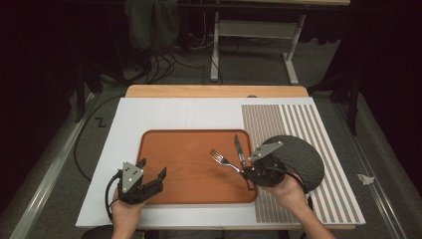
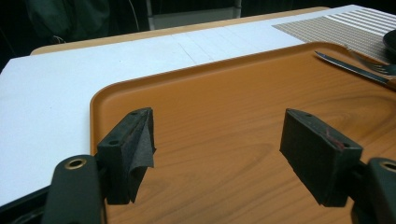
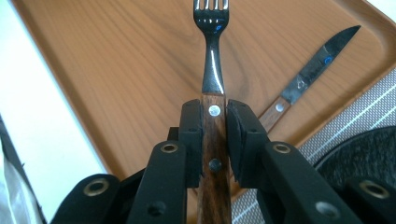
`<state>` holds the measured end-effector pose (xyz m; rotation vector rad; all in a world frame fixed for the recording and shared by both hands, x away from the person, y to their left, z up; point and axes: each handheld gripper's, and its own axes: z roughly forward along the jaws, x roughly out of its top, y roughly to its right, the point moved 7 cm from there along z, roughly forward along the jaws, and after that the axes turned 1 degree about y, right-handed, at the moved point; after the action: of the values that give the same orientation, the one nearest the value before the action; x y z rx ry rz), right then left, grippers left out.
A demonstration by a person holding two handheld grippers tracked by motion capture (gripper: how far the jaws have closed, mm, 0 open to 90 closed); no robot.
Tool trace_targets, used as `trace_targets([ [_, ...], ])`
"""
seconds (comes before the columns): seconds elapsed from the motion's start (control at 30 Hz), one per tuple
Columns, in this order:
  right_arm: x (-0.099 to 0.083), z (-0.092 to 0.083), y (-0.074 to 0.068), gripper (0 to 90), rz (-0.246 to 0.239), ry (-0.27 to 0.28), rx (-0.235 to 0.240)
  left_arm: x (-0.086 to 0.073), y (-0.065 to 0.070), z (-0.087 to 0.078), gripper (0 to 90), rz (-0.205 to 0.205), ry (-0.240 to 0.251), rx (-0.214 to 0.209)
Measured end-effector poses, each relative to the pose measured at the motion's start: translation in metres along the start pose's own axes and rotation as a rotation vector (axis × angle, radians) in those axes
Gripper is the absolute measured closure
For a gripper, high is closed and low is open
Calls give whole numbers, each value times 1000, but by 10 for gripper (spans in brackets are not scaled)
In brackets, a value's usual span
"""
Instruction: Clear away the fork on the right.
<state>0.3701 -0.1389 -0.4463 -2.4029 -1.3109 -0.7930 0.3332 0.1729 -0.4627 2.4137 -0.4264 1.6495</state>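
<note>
My right gripper (image 1: 242, 170) is clenched on the fork (image 3: 212, 70), its pads pressing both sides of the wooden handle, tines pointing out over the tray (image 1: 189, 184). The fork hangs just above the tray's right part, with the knife (image 1: 240, 149) lying close beside it, its handle across the tray's edge near the dark plate (image 1: 303, 157). My left gripper (image 1: 152, 168) sits over the tray's near left corner, jaws spread wide with nothing between them.
</note>
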Motion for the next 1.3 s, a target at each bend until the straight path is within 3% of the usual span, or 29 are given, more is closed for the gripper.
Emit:
trace_targets([
  [0.8,17,42,0,786,22,-87,-23,0,0,-1,265,-2,4,-2],
  [1.3,22,54,-8,784,25,-114,-17,1,0,-1,265,-2,10,-3],
])
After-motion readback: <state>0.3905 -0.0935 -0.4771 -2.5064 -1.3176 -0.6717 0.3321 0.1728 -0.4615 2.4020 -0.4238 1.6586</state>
